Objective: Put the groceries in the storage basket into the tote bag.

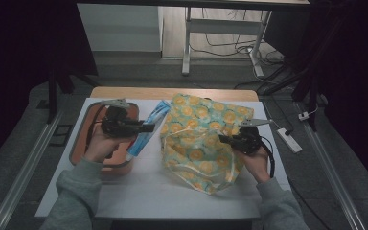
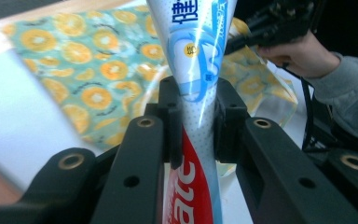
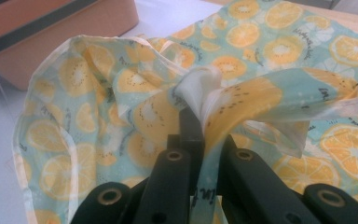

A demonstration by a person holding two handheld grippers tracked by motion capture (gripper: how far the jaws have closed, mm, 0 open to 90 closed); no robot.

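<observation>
Clamping a toothpaste tube (image 2: 196, 70) mid-body, the left gripper (image 1: 149, 127) holds it above the table. Right gripper (image 1: 223, 139) pinches the orange-print bag (image 3: 121, 116) rim, bunching the fabric.

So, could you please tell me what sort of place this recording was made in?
Probably a lab or workshop recording station: a white-topped table flanked by metal rails, a power strip and loose cables on grey flooring, and a bare desk frame behind.

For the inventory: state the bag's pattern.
Teal bag printed with yellow-orange citrus slices; clearest in the right gripper view.
</observation>
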